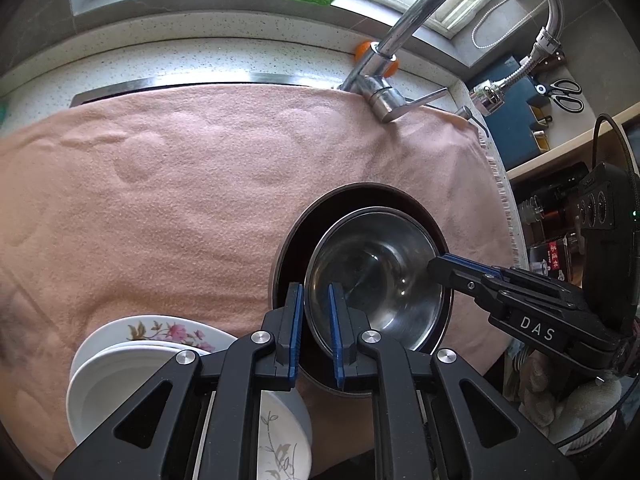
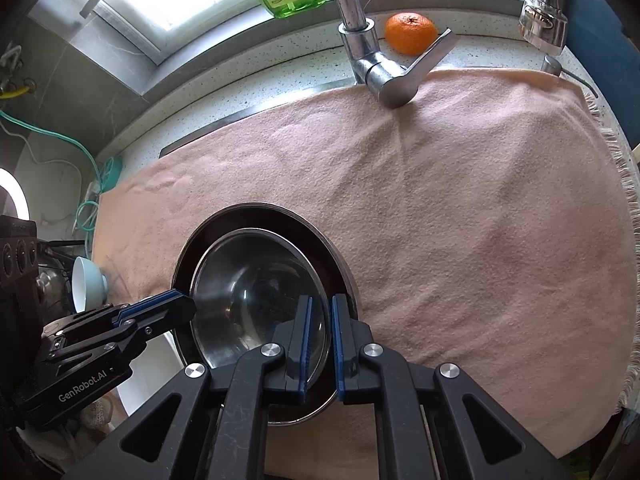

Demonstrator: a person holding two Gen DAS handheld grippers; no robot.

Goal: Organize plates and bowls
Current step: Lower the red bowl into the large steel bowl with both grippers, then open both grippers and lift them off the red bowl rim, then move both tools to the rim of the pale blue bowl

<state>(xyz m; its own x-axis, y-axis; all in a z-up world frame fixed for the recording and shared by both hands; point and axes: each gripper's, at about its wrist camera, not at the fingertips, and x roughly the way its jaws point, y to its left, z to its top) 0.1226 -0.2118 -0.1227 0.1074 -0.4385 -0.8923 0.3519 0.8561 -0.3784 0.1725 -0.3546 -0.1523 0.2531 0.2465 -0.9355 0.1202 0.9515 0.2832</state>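
So that it sits inside the dark bowl (image 1: 288, 236), both tongs, left gripper (image 1: 316, 328) and right gripper (image 2: 320, 340), are pinching the metal bowl's (image 1: 376, 276) rim.

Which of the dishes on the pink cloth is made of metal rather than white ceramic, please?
The steel bowl, shiny and unpatterned, sitting inside the dark pan. The white plates beside it are floral-patterned ceramic.

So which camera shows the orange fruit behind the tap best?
The right wrist view. There the orange shows almost whole on the speckled counter, just behind the tap's lever. In the left wrist view the tap hides most of it; only two small orange slivers show beside the tap.
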